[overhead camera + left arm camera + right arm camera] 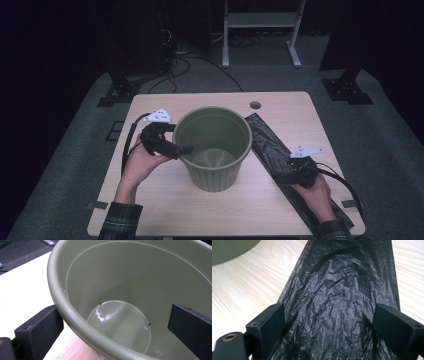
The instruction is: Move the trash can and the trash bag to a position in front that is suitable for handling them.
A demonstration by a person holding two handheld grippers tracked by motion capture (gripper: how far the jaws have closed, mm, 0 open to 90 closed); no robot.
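The left hand-held gripper (181, 148) straddles the rim of the green bin (214, 150) with its jaws wide apart: in the left gripper view one black jaw sits outside the wall and the other inside, and neither pad presses on the plastic. The bin (125, 290) stands upright near the middle of the counter (165, 200), a round, tapering tub of smooth matte plastic with a rolled lip, ribbed lower sides and a shiny flat floor that catches the light.

The right hand-held gripper (289, 172) rests on the black bag (270, 145) with its jaws wide too; in the right gripper view the two pads stand either side of the film without pinching it. The bag (342, 302) lies flat as a long strip, running from just beside the bin's right side toward the counter's near right corner. Its thin plastic is crinkled all over with fine creases.

The counter is a pale wood-grain board with rounded corners and a small round hole (255, 105) near its far edge. Each gripper carries a grey three-cornered plate and trails a black cable. The person's sleeves are plaid.

Around the counter lies grey carpet. The room beyond is dark, with loose cables on the floor, black stand feet and a white metal frame (262, 30) at the back.
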